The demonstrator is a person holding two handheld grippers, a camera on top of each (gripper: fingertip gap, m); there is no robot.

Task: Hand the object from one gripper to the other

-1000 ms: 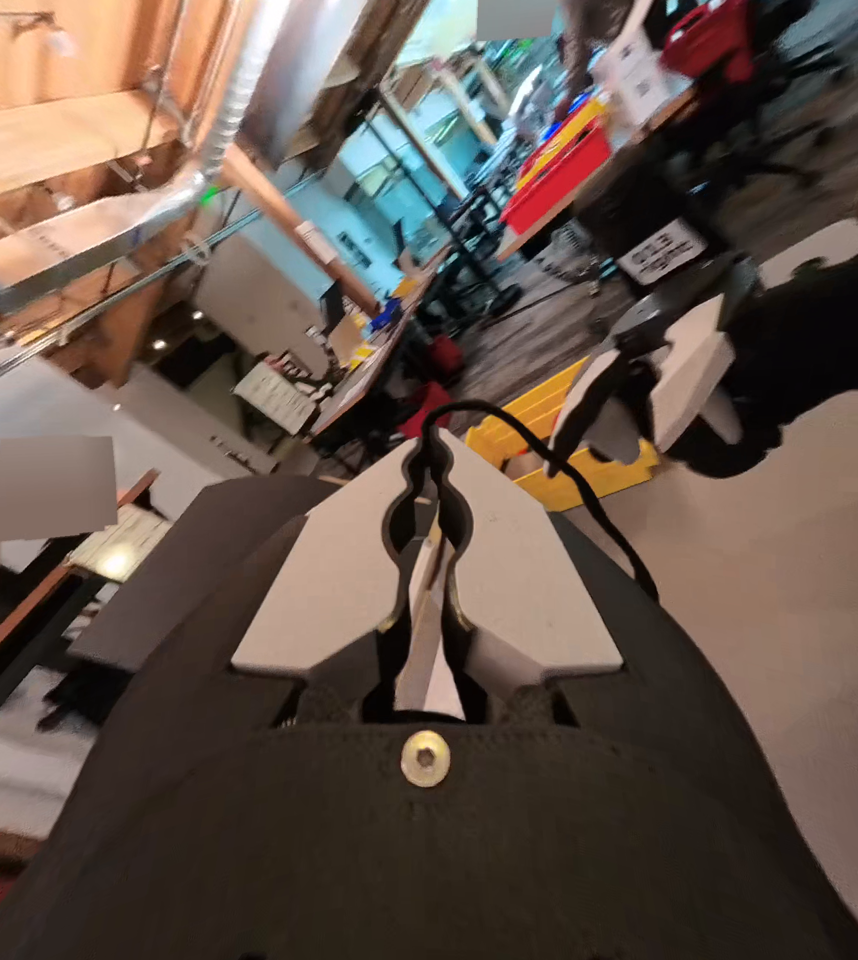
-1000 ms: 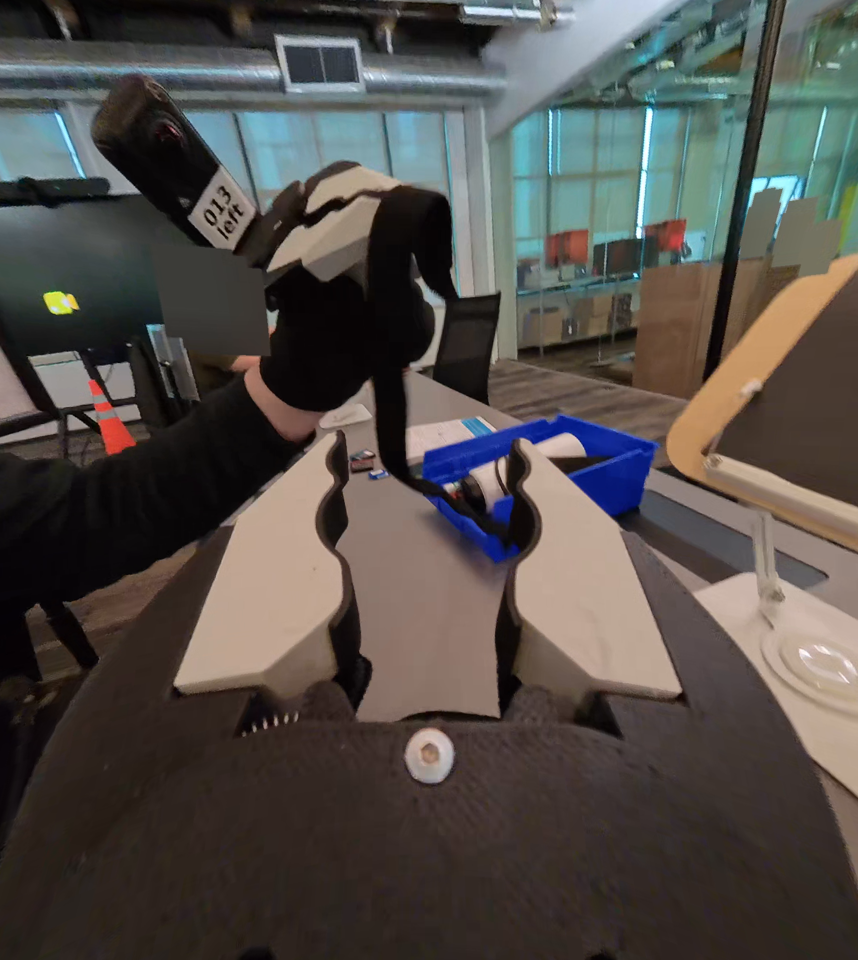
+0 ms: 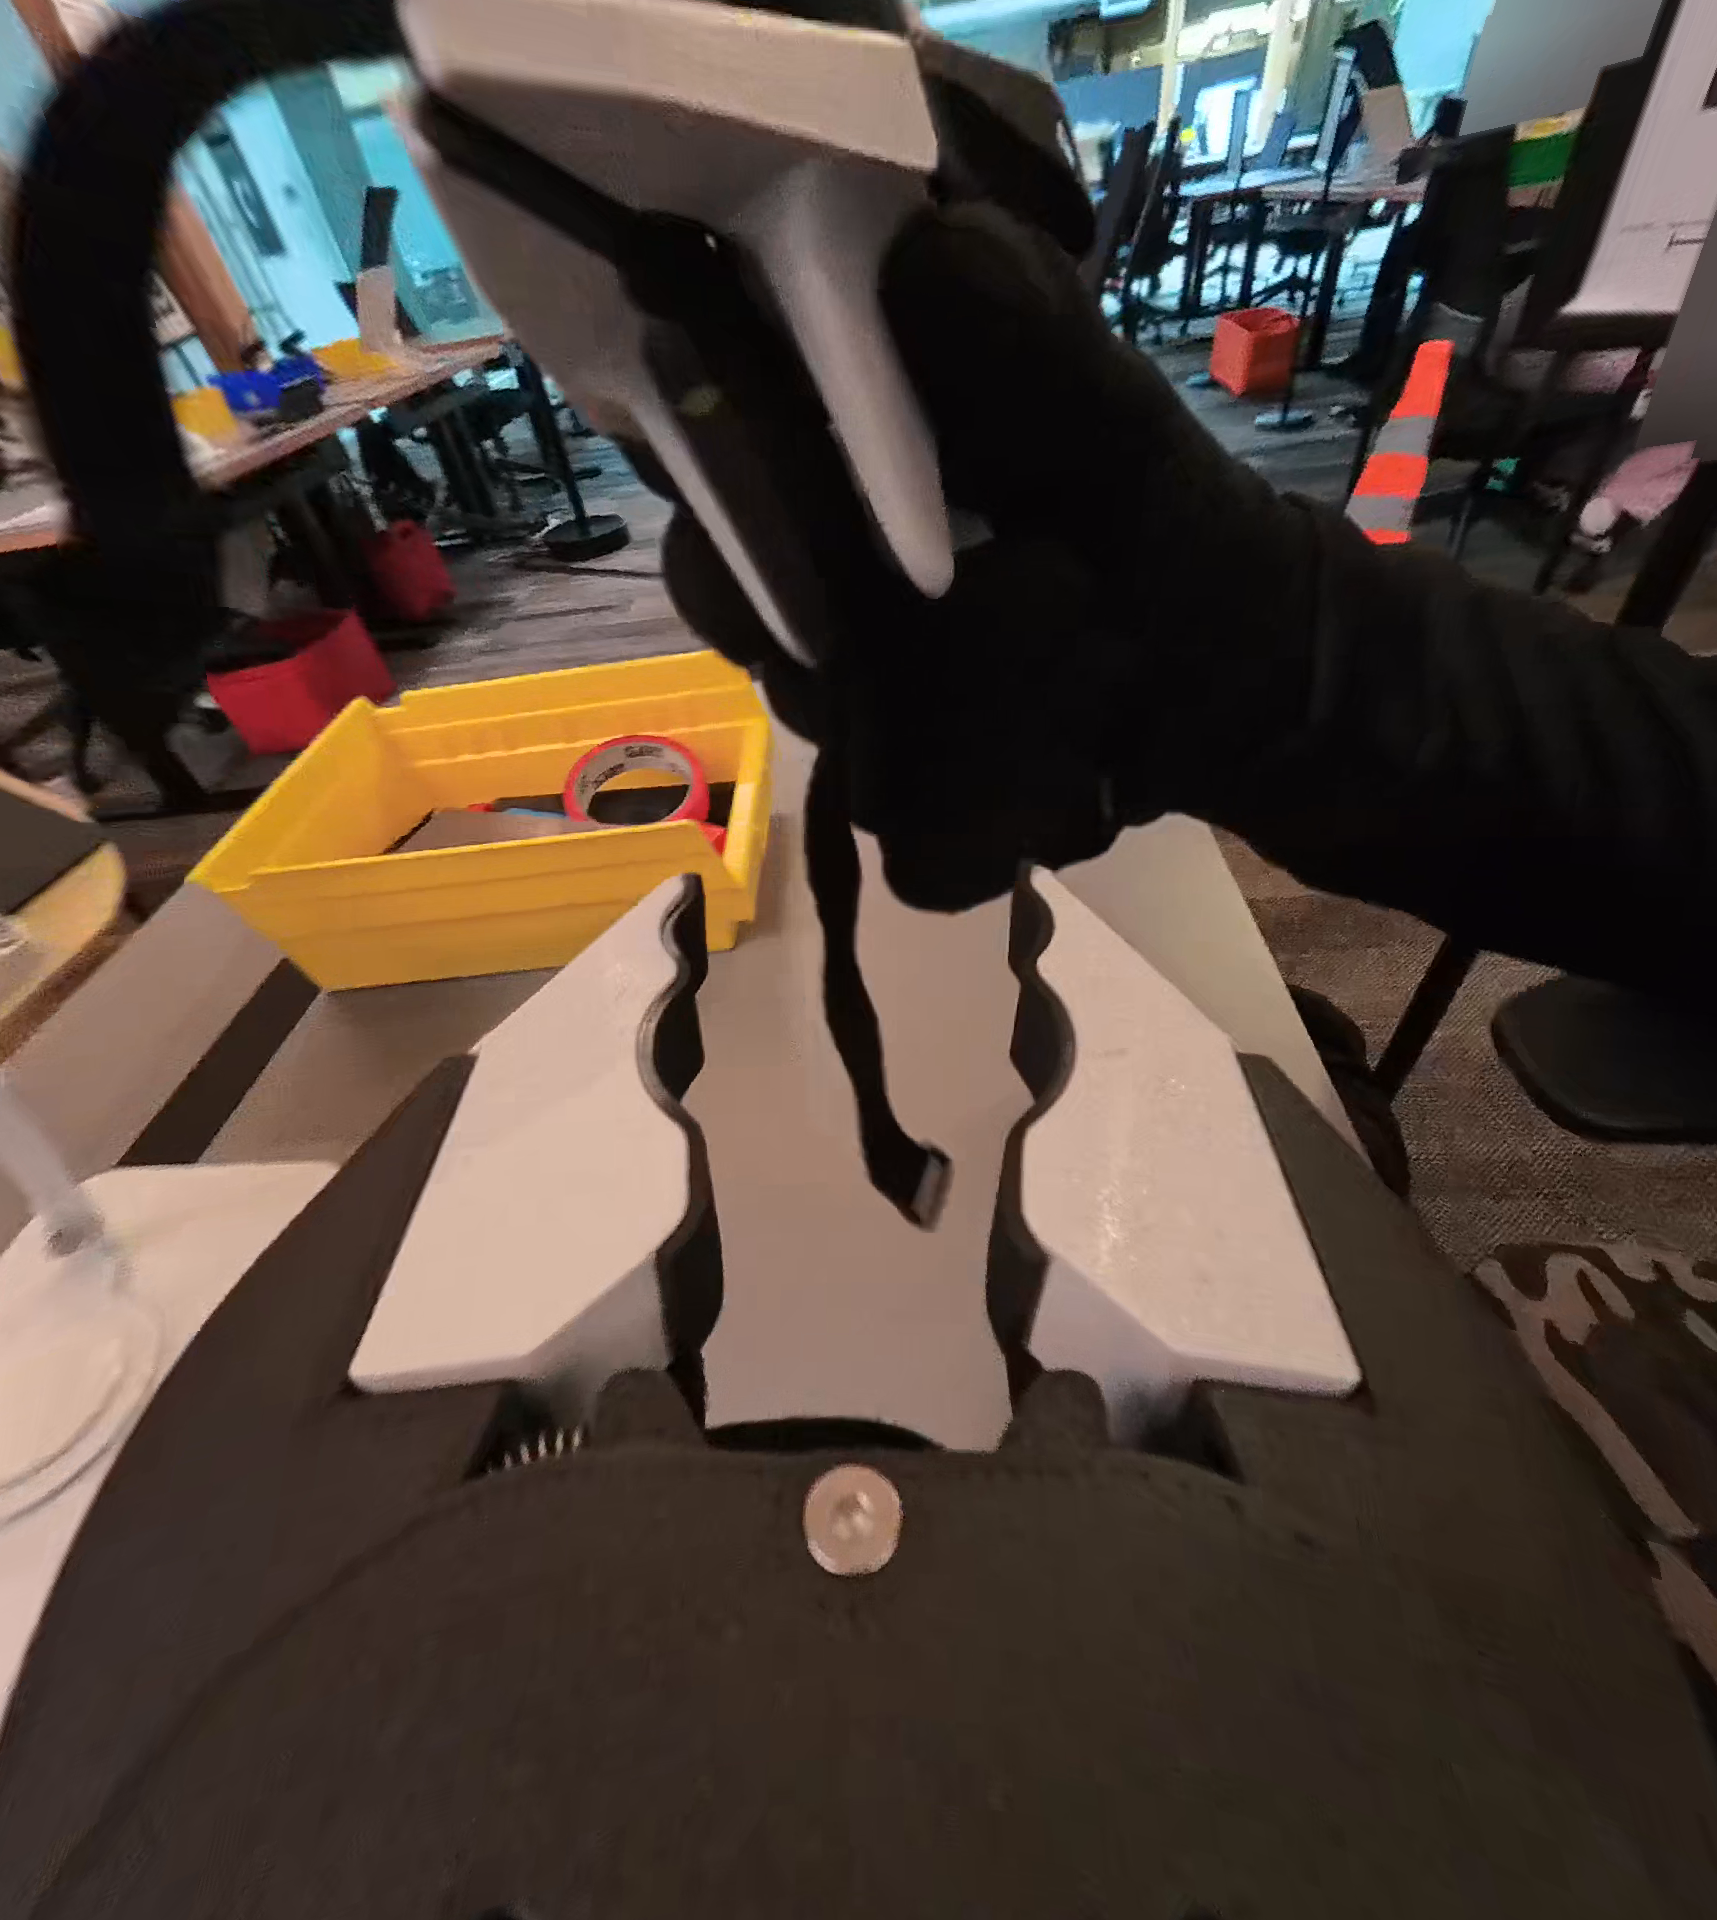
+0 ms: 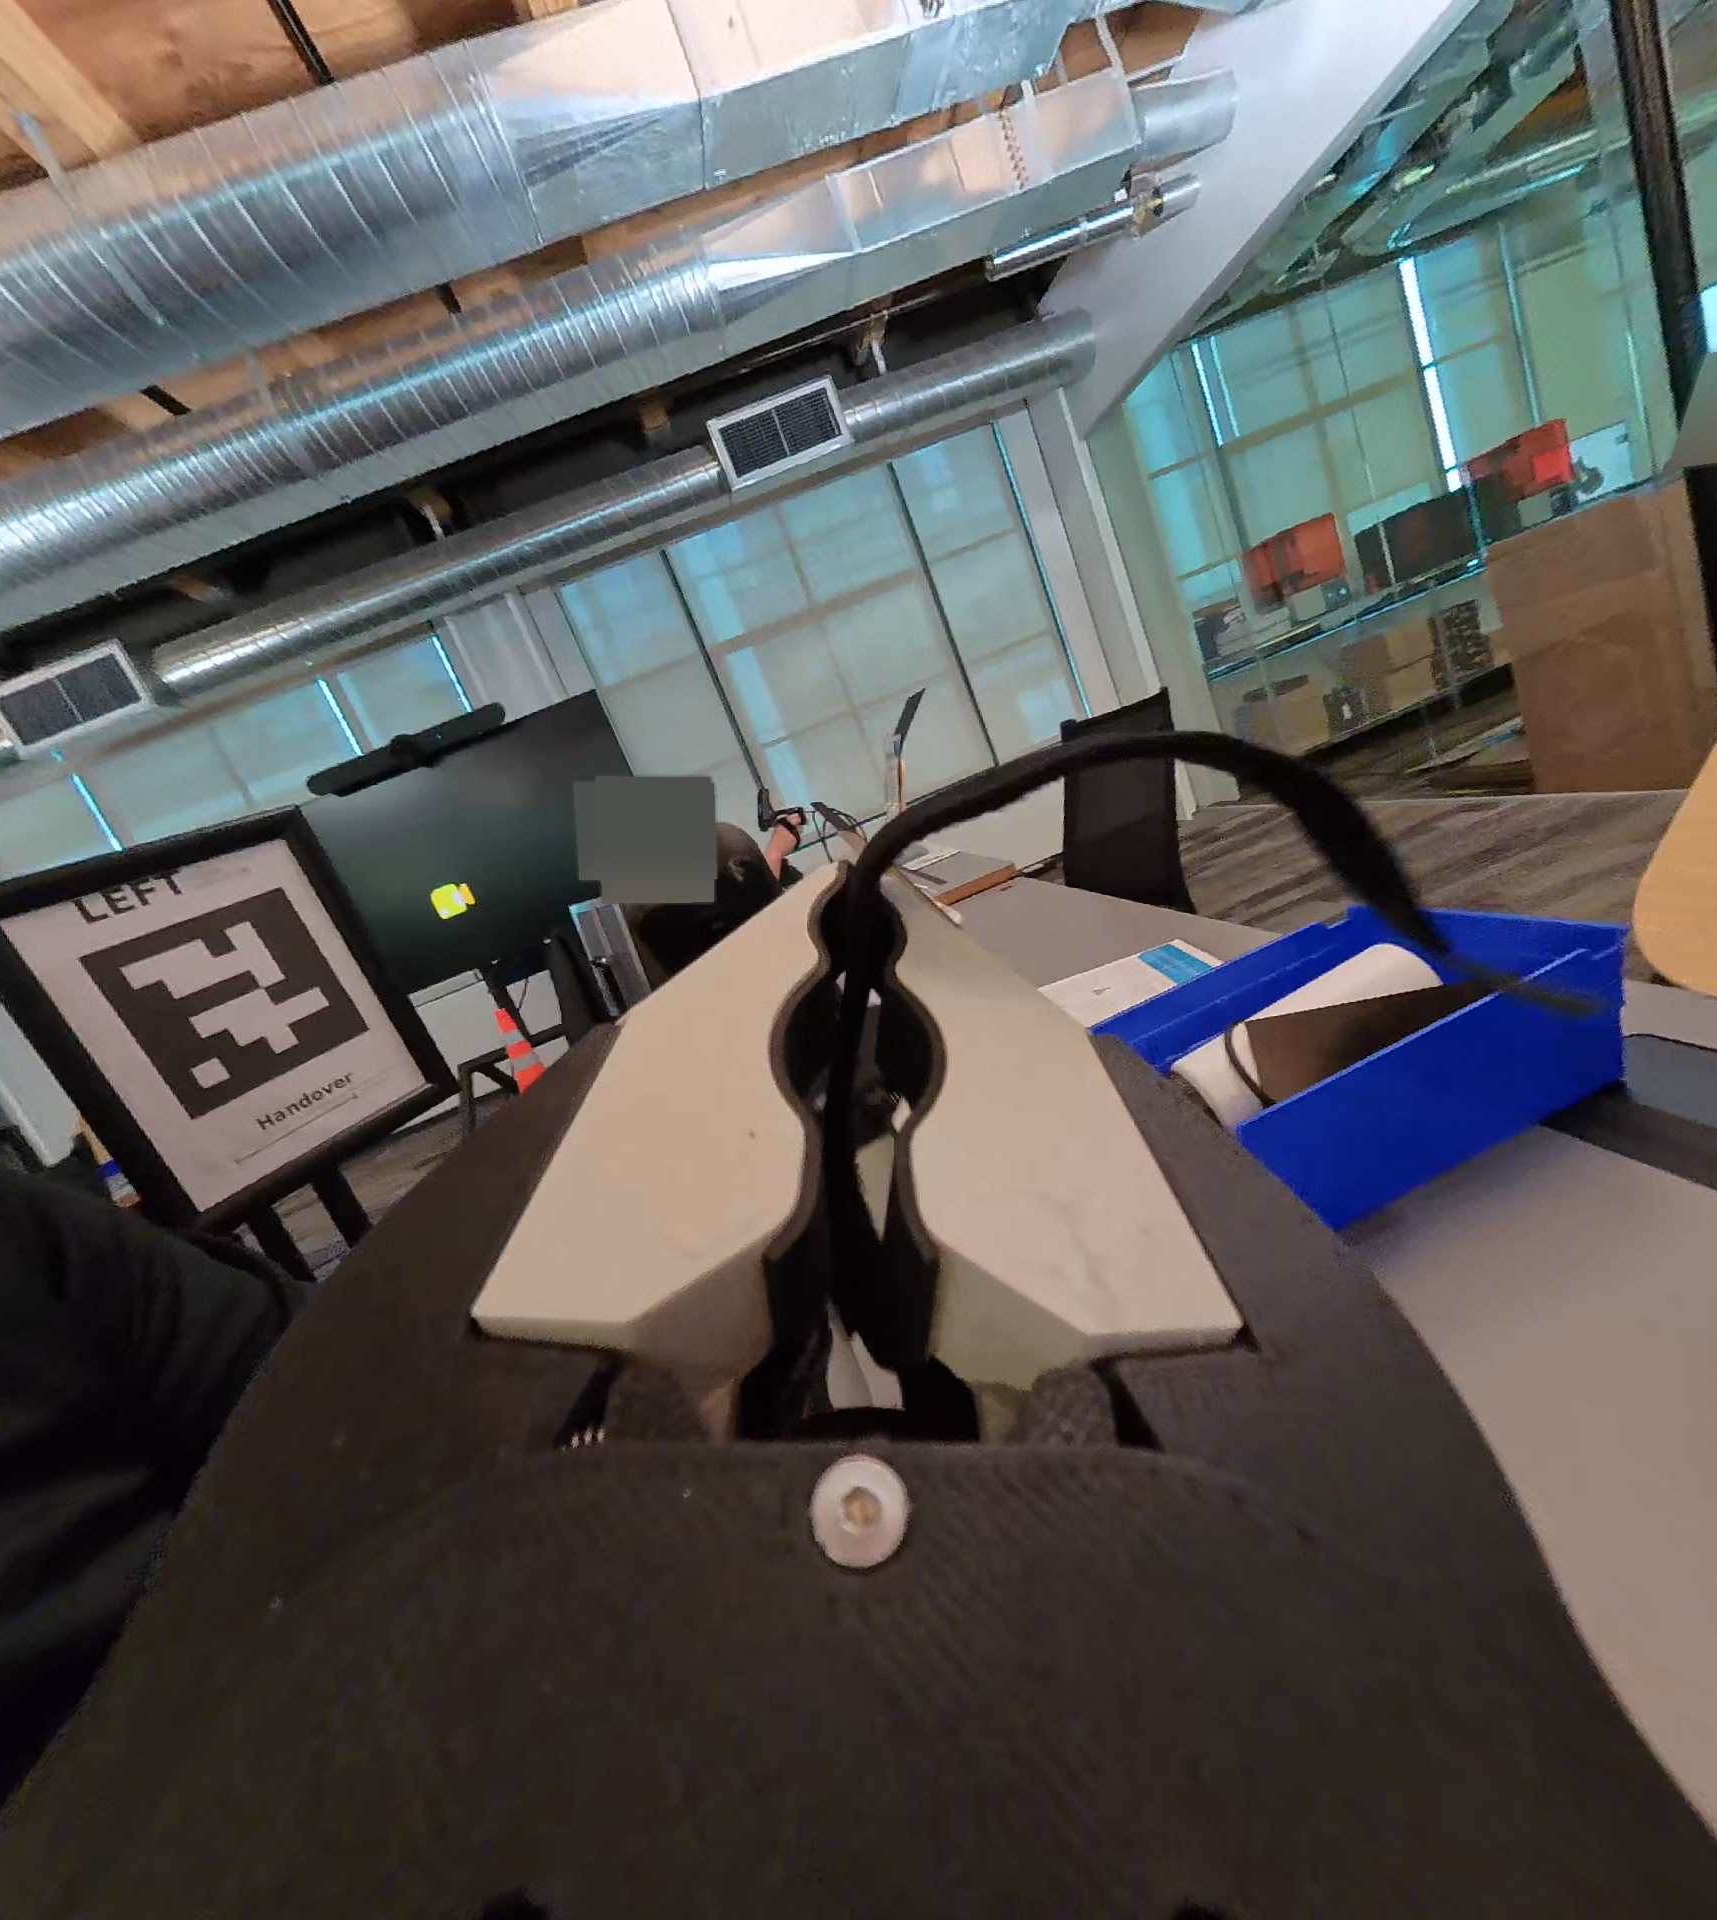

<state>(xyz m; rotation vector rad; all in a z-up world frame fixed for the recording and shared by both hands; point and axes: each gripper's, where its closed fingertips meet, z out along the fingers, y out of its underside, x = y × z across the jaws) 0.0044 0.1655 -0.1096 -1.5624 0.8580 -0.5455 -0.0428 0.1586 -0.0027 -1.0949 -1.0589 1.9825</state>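
Strap (image 4: 838, 1049) sits clamped between my right tongs (image 4: 859, 914), its long tail arcing away beyond their tips. One loose end (image 3: 895, 1164) dangles between my left tongs (image 3: 854, 925), whose jaws stand apart, touching nothing. I'd draw the left tongs straight back so that end doesn't snag, keeping the right pinch firm above the bench (image 3: 812, 1309).

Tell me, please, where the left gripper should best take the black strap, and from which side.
Grip the hanging tail of the black strap, a little above its stiff end tab. It hangs almost straight down below the right gripper, which is shut on it, and lies between the open fingers of the left gripper. I would probably come straight forward and close.
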